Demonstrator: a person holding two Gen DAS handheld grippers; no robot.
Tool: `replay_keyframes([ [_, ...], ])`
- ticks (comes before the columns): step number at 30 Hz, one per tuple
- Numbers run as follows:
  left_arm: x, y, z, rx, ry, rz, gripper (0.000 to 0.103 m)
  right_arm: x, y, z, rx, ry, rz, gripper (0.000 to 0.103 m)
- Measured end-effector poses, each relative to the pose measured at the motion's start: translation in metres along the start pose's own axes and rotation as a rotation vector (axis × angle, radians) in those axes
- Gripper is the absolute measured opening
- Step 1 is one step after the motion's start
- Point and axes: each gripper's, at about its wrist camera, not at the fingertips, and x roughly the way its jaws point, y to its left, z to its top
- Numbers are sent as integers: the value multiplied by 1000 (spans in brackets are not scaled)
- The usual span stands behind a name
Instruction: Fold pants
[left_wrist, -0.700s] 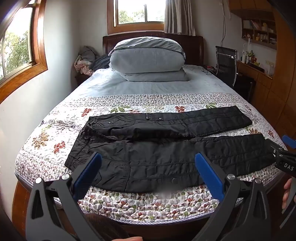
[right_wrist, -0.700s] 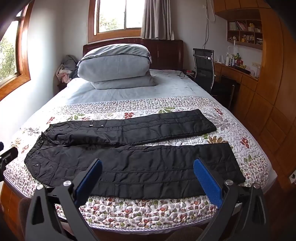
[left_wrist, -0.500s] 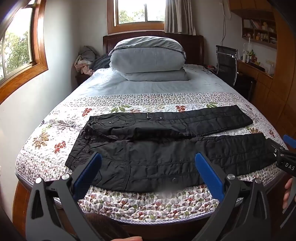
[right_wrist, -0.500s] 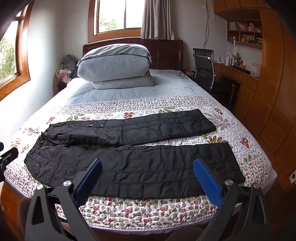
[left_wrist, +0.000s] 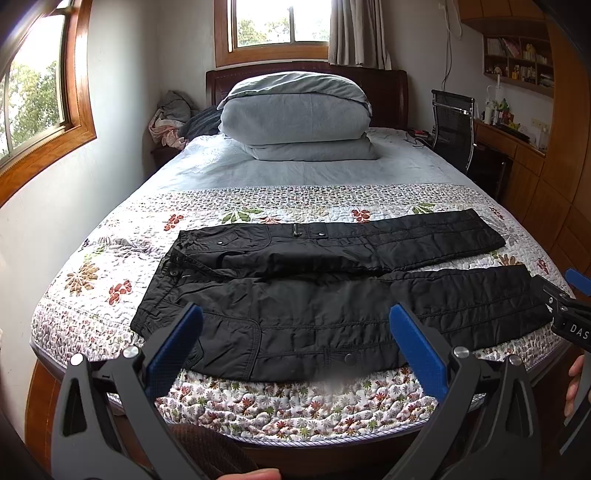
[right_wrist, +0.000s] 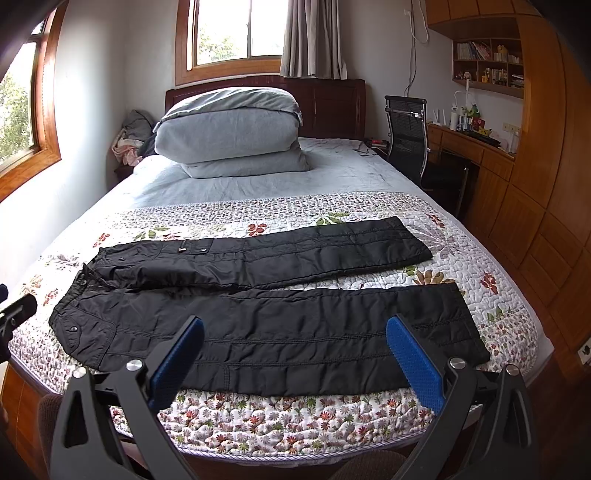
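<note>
The black pants (left_wrist: 332, 291) lie flat on the bed (left_wrist: 295, 402), near the foot end, on top of a flowery quilt (left_wrist: 110, 258). The waist is on the left and the two legs stretch out to the right. The legs are spread a little apart, so a thin strip of quilt shows between them near the ends. The far leg looks a bit twisted near the top. The near leg lies close to the edge of the bed. Small round snaps show on the waist and pockets.

The left gripper (left_wrist: 295, 343) hangs over the near edge of the bed, in front of the waist half of the pants. Its two blue pads (left_wrist: 173, 347) are wide apart and nothing is between them. It does not touch the pants.

The right gripper (right_wrist: 293, 350) hangs in front of the leg half of the pants. Its blue pads (right_wrist: 413, 363) are wide apart too, with nothing in them. It also stays off the cloth.

Farther up the bed is a pale blue sheet (right_wrist: 258, 184) with a folded grey duvet (right_wrist: 229, 129) stacked by the dark headboard (right_wrist: 332, 107). A black office chair (right_wrist: 406, 133) stands by a wooden desk (right_wrist: 476, 151) on the right. Windows (right_wrist: 236, 29) with wooden frames let in light.
</note>
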Motion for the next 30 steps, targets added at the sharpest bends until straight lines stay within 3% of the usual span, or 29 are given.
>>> replay_keyframes([
  [30,0,2,-1,-2,-1,0,101,2,2,-1,-4,1,4,100],
])
